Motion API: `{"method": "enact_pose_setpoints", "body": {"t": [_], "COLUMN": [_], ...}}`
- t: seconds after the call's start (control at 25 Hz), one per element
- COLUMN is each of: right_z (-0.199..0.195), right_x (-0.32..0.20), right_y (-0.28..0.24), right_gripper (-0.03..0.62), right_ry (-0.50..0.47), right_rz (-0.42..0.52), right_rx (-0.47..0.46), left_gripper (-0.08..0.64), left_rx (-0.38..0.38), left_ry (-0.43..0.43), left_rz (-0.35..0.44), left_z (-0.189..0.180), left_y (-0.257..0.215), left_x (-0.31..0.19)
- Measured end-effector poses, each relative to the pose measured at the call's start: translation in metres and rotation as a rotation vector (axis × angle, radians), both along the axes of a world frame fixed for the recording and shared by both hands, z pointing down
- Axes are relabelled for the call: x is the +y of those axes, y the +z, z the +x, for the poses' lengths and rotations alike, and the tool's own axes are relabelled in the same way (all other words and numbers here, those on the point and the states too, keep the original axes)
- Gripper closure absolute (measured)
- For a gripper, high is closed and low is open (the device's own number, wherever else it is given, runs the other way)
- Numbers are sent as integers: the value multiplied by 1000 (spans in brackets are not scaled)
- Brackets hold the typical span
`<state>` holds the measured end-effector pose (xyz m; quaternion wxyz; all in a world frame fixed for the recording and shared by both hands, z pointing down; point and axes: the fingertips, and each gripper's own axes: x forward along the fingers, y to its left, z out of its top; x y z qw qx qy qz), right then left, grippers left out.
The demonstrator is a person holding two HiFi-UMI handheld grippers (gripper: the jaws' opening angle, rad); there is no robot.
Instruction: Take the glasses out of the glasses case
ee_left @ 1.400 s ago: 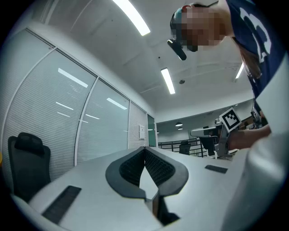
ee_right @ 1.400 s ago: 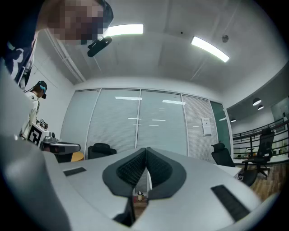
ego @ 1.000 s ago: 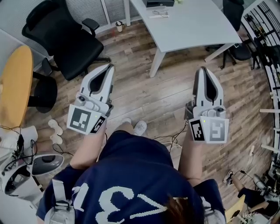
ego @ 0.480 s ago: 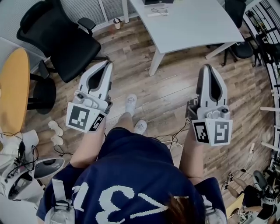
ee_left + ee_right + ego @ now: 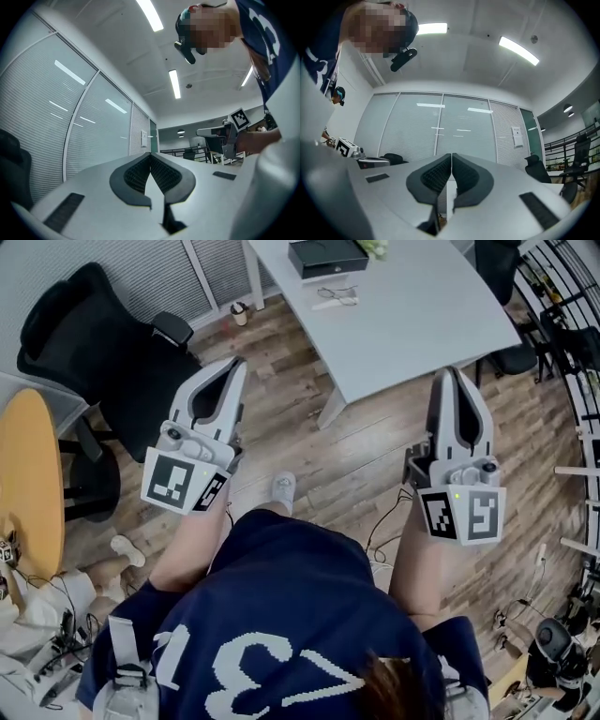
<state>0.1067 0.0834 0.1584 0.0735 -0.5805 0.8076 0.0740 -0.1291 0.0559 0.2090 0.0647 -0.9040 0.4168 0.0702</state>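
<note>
The black glasses case (image 5: 326,256) is seen on the white table (image 5: 422,306), well ahead of both pairs of jaws and touched by neither. It is shown by the head view alone. The gripper views are filled by a glass wall (image 5: 440,136) and ceiling lights (image 5: 174,83). The left gripper (image 5: 232,367) and right gripper (image 5: 455,376) are held closed on nothing. White numerals, seemingly 31, are borne by the navy shirt (image 5: 291,577).

The black case (image 5: 326,256) on the worktop (image 5: 422,306) runs off the top edge of my head view. The small items (image 5: 336,296) beside it are too small for me to name.
</note>
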Motion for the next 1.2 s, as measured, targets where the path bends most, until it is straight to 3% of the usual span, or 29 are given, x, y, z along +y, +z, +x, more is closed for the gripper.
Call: {"method": "enact_pose_setpoints", "body": {"t": [0.24,0.56,0.96,1.2], "right_z": [-10,-9,-4,25], "right_x": [-43,-73,-148,-224], "right_y": [-1,4,-1,-4], "right_gripper": [565,565,565,565], "right_ry": [35,50,-51,-126], "right_rz": [-21,-45,-19,-11], "right_rx": [-3,10,27,33], "left_gripper": [546,546,546,545], "left_rx": [-7,8,-4,-7], "left_ry": [61,64,-24,-102], "left_rz": [-7,-54,-41,-30], "left_z": [-2,-7,6,34], "left_y": [-2,15,13,8], "left_x": [-52,-83,-135,-196]}}
